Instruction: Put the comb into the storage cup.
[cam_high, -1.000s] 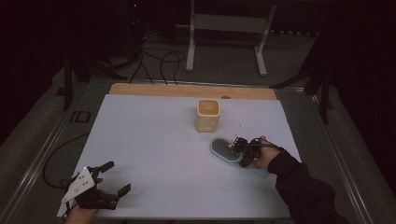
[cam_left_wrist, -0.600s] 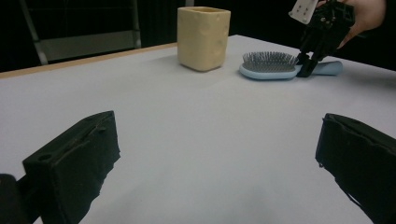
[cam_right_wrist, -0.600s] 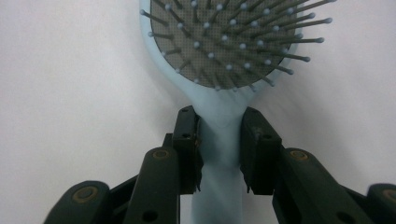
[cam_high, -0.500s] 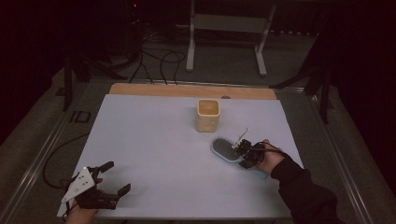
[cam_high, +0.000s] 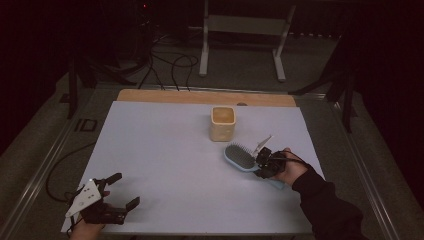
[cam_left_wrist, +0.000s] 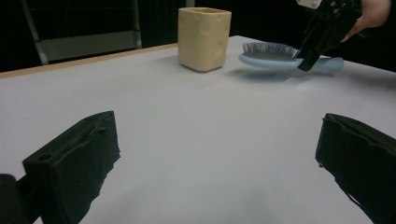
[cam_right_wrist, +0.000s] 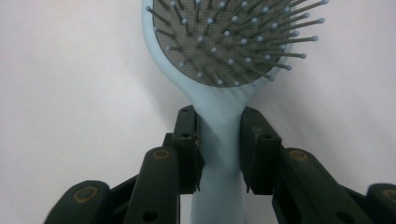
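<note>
A light-blue hairbrush (cam_high: 241, 157) is seen bristles-up on the right part of the white table (cam_high: 165, 150), just in front of a cream square cup (cam_high: 222, 123) and apart from it; its handle (cam_right_wrist: 218, 154) is clasped at the neck between the two jaws of the right gripper (cam_high: 264, 163), which is held by the right hand (cam_high: 286, 167); in the left gripper view the brush head is seen raised slightly above its shadow; the left gripper (cam_high: 107, 200) is held low at the near left corner of the table, its jaws spread wide with nothing between them; cables (cam_high: 165, 65) are strewn over the floor beyond the table.
</note>
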